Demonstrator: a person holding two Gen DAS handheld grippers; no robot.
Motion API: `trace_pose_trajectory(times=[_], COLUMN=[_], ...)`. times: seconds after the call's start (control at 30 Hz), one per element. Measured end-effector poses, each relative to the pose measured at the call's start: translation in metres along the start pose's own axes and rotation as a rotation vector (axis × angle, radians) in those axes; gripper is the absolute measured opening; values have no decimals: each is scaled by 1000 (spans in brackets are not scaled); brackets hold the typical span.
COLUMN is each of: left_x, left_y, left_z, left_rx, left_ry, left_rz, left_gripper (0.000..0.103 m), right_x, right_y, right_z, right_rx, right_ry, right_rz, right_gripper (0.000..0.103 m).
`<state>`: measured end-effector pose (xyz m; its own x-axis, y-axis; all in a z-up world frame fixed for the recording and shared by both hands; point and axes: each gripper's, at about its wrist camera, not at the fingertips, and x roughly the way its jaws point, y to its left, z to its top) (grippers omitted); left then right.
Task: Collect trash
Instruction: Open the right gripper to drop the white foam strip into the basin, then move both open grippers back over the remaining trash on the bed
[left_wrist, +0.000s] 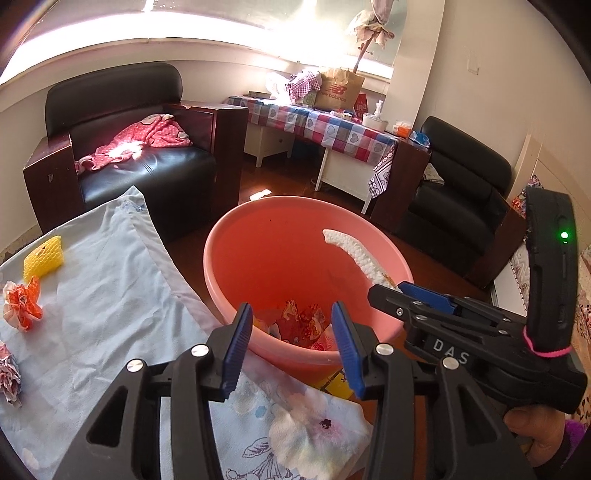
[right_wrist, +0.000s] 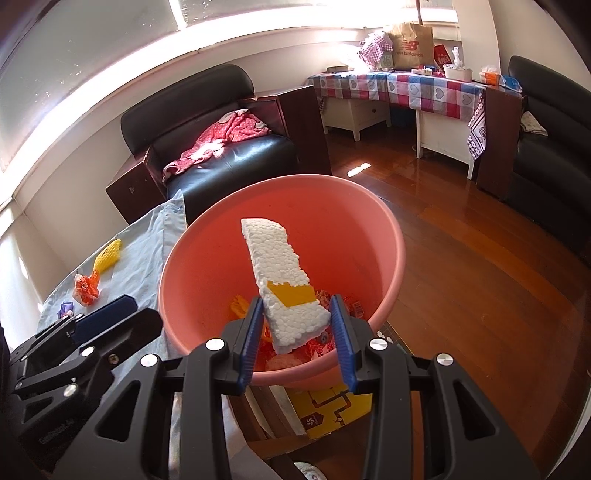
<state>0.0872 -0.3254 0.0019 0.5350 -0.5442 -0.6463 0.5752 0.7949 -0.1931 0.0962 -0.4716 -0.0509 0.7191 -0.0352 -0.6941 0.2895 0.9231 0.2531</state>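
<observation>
At the far left of the left wrist view, the trash not yet collected lies on the desk, which is draped in a pale blue cloth: a yellow foam net at the left edge, a crumpled orange wrapper just below it, and a patterned wrapper lower still. They sit well apart from the pink basin, which fills the centre of the frame just beside the desk's edge, so that scraps need only a short carry to be dropped in. Crumpled red wrappers already lie at its bottom.

The left tongs, at lower centre, hang over the near rim of the basin, pads spread apart with nothing between them; the wrappers seen through the gap are down in the basin. I judge the left tongs released, empty after a drop.

To the right, the right tongs reach in over the same rim. They are clenched on a white foam strip bearing a yellow patch, gripped at its near end so the rest sticks out over the basin's hollow. The pads look pressed on both sides of it. Held there above the other scraps, the strip appears ready to be let go. At lower right of the left wrist view, a hand grips the handle of the right tongs.
</observation>
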Motion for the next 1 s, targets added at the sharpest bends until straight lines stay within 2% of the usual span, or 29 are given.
trace_pose_trajectory(times=[0.17, 0.2, 0.23, 0.3, 0.67, 0.8, 1.0], left_x=[-9, -11, -13, -15, -41, -57, -82], left_y=[6, 7, 8, 11, 30, 39, 61], left_z=[0, 0, -1, -2, -13, -18, -27], left_rx=[-20, -23, -27, -31, -64, -69, -93], left_ry=[-12, -12, -14, -15, -36, -56, -72], left_rz=[0, 1, 1, 2, 34, 70, 129], left_gripper=[46, 47, 47, 47, 47, 47, 47], right_x=[2, 2, 2, 1, -13, -20, -22], right_y=[1, 2, 3, 5, 32, 49, 75], right_z=[0, 0, -1, -1, -6, -11, -20], right_rx=[5, 3, 0, -8, -97, -134, -181], right_ry=[7, 3, -3, -16, -46, -67, -48], right_rz=[-11, -9, -11, -15, 34, 64, 115], right_gripper=[39, 41, 48, 51, 51, 51, 51])
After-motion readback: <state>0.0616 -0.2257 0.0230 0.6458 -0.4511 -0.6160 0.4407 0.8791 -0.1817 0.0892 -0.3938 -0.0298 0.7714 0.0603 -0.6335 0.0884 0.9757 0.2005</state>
